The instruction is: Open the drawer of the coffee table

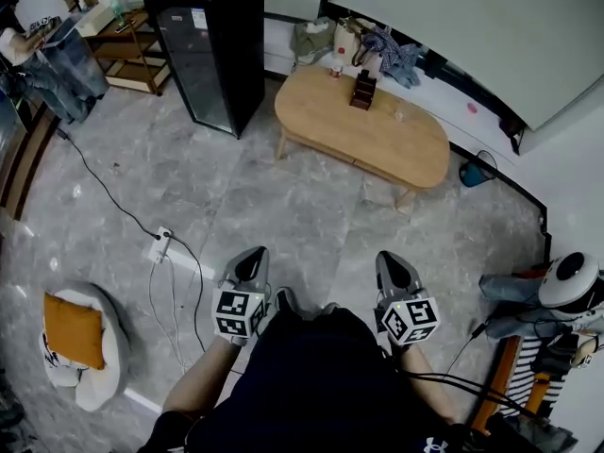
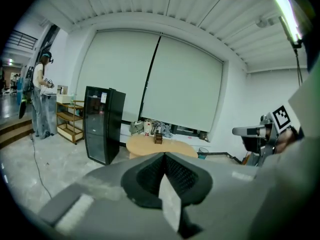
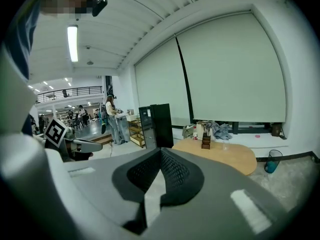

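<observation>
An oval wooden coffee table (image 1: 363,125) stands ahead on the grey marble floor, also seen in the left gripper view (image 2: 161,146) and the right gripper view (image 3: 225,155). A small dark wooden box (image 1: 363,91) sits on its top. No drawer front shows from here. My left gripper (image 1: 251,260) and right gripper (image 1: 394,267) are held side by side close to the person's body, well short of the table, both shut with nothing between the jaws.
A tall black cabinet (image 1: 212,45) stands left of the table, a wooden shelf unit (image 1: 132,50) beyond it. A power strip (image 1: 159,245) and cables lie on the floor at left. A white cushion seat (image 1: 80,343) sits lower left. A teal bucket (image 1: 475,172) is right of the table.
</observation>
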Demonstrator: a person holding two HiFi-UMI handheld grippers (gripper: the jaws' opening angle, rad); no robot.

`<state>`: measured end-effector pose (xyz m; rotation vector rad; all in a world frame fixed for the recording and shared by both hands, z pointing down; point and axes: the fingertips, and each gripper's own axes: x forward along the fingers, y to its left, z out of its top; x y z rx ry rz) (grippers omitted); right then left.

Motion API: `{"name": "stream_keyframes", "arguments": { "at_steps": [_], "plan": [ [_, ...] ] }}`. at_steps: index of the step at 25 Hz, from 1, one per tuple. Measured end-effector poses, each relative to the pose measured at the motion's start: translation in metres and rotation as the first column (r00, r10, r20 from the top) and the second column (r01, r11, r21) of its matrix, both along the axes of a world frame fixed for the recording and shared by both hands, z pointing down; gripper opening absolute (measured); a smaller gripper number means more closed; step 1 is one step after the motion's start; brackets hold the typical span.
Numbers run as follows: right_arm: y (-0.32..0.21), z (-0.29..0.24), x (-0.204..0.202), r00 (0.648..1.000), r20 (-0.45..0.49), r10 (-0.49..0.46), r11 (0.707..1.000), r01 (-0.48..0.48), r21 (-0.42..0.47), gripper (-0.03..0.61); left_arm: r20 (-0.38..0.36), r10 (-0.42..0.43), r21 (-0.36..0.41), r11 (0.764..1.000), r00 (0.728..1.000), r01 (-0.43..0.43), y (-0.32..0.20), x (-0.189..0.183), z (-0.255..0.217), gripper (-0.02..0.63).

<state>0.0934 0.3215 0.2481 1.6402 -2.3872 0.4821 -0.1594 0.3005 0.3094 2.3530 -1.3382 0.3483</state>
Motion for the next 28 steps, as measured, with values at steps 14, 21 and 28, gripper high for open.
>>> {"name": "stream_keyframes", "arguments": {
  "at_steps": [14, 21, 28],
  "plan": [
    [-0.1, 0.036, -0.041, 0.995, 0.061, -0.081, 0.996, 0.083, -0.034, 0.003, 0.042, -0.074, -0.053, 0.996, 0.996, 0.076, -0.054, -0.033, 0.024, 0.002],
    [-0.192, 0.05, -0.033, 0.989, 0.131, -0.075, 0.997, 0.078, -0.017, 0.003, 0.142, -0.069, -0.05, 0.996, 0.987, 0.077, -0.129, -0.034, 0.022, 0.002],
    [-0.259, 0.087, 0.006, 0.981, 0.194, -0.002, 0.998, 0.015, -0.066, 0.003, 0.216, 0.029, -0.048, 0.999, 0.976, -0.019, -0.209, 0.004, 0.024, 0.002]
  ]
}}
